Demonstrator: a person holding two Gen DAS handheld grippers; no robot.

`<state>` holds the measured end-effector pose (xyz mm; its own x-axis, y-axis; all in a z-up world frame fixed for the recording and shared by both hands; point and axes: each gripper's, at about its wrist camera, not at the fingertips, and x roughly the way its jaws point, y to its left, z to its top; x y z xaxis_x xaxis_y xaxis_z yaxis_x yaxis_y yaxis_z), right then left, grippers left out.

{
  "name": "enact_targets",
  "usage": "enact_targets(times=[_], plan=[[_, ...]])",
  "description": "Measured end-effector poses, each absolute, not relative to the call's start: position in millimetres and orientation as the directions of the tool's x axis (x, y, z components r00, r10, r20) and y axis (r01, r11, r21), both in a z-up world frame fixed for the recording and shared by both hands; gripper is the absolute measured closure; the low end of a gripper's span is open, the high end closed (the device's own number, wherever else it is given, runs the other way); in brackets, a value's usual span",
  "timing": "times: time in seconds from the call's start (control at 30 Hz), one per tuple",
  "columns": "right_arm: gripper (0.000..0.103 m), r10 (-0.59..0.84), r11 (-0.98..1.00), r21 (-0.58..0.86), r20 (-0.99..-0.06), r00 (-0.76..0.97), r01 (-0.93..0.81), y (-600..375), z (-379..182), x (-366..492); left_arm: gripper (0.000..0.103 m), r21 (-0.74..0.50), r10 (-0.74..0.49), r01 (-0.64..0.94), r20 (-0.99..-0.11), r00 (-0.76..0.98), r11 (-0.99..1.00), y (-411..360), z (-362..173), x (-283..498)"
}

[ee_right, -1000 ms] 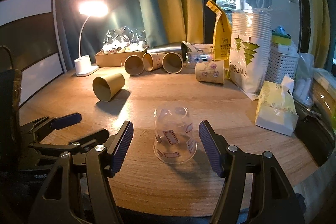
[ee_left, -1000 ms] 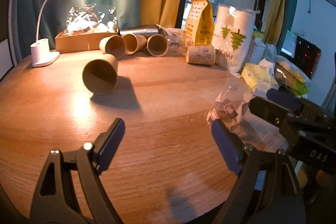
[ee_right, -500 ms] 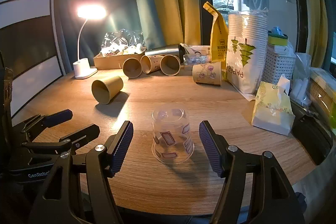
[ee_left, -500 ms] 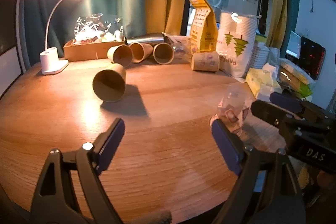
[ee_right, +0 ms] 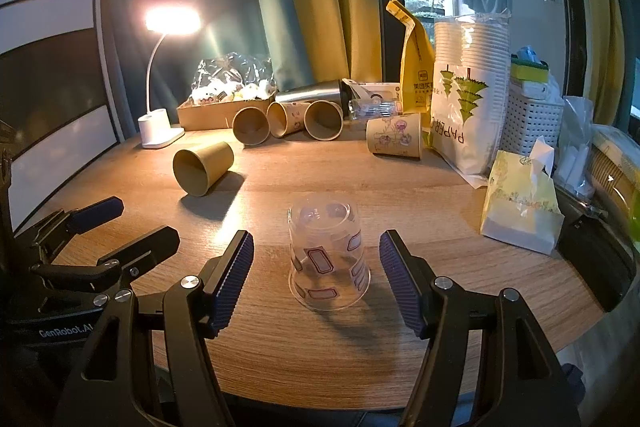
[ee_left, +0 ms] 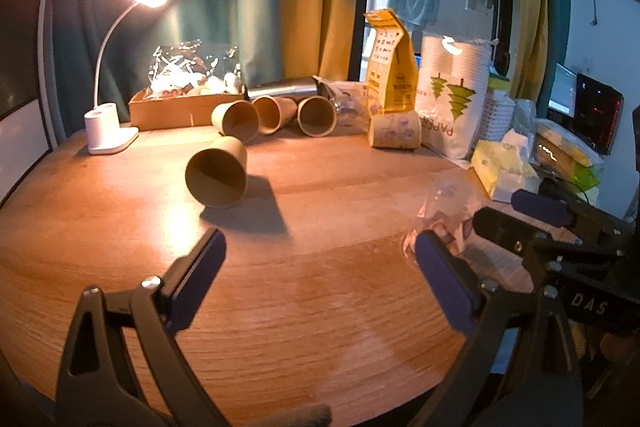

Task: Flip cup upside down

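Observation:
A clear plastic cup point(ee_right: 328, 255) with red-outlined labels stands upside down on the round wooden table point(ee_right: 400, 187), rim down. My right gripper point(ee_right: 316, 267) is open, its blue pads on either side of the cup and a little nearer than it, not touching. The cup shows faintly in the left wrist view point(ee_left: 448, 211), beyond the right fingertip. My left gripper point(ee_left: 320, 267) is open and empty over bare table; it also shows in the right wrist view point(ee_right: 124, 223) at the left.
A brown paper cup point(ee_right: 202, 167) lies on its side left of centre. Several more paper cups point(ee_right: 288, 121), a steel flask, a cardboard box point(ee_right: 208, 113) and a lit desk lamp point(ee_right: 158, 131) line the back. A bag of cups point(ee_right: 468, 107) and tissue pack point(ee_right: 520, 211) stand at the right.
Both grippers have drawn back and up a little from the table. The clear cup stays upside down in place, and both grippers stay open.

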<state>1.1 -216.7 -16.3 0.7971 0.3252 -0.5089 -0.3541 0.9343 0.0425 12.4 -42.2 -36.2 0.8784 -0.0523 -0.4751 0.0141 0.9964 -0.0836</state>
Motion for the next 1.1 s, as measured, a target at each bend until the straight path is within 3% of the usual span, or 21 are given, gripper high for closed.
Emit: enact_targets(times=[1.1], plan=[[0.034, 0.329, 0.933, 0.044, -0.511, 0.794, -0.358, -216.2, -18.3, 0.5, 0.006, -0.082, -0.052, 0.014, -0.484, 0.874, 0.997, -44.3, -37.7, 12.7]])
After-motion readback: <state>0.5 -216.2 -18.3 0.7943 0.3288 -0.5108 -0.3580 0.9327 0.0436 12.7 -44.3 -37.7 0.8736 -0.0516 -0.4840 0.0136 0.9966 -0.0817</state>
